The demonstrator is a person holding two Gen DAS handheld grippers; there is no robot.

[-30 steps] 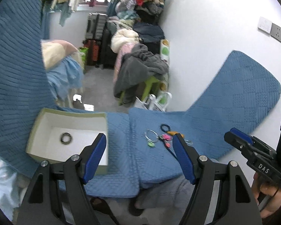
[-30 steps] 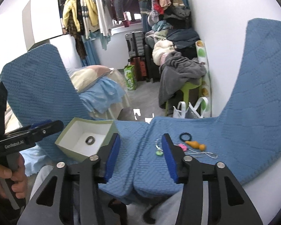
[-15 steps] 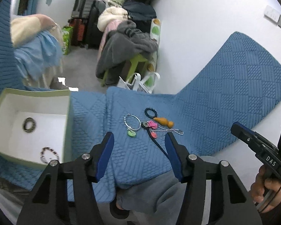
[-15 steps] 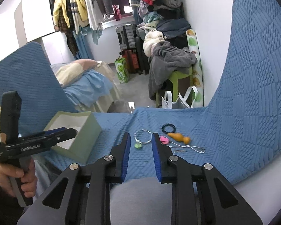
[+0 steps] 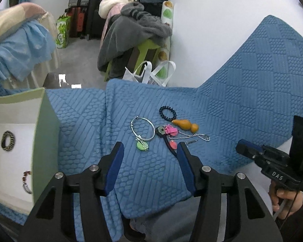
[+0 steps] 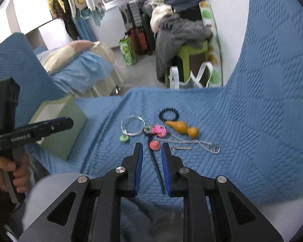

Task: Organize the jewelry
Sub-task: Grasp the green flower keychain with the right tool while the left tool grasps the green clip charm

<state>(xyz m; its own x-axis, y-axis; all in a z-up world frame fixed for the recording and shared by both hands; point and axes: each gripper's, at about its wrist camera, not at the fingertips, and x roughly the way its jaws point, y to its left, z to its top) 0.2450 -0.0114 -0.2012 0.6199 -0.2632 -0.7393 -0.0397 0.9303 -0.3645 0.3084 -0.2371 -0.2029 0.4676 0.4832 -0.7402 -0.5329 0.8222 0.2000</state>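
A cluster of jewelry lies on the blue quilted cloth [image 5: 242, 100]: a silver bangle [image 5: 142, 128] with a green charm [image 5: 142, 145], a black bead bracelet [image 5: 167, 113], an orange gourd pendant [image 5: 185, 124], pink and red charms [image 5: 170, 131] on a black cord, and a ball chain [image 5: 194, 136]. The green-sided white box [image 5: 44, 141] at left holds a patterned ring [image 5: 8, 143] and a bracelet [image 5: 26, 182]. My left gripper [image 5: 150, 147] is open and empty just before the bangle. My right gripper [image 6: 151, 146] is open narrowly, its fingers on either side of the black cord [image 6: 155, 165] near the red charm [image 6: 154, 145].
Beyond the cloth's far edge are a green stool with grey clothes [image 5: 135, 32], a white bag [image 5: 149, 74], suitcases and a bed with blue cover [image 5: 20, 48]. A white wall [image 5: 222, 30] rises at right. The cloth [image 6: 272, 80] curves up at the right.
Both grippers moved forward and down toward the jewelry. The left gripper swung right, away from the box. The right gripper's fingers narrowed and now straddle the black cord.
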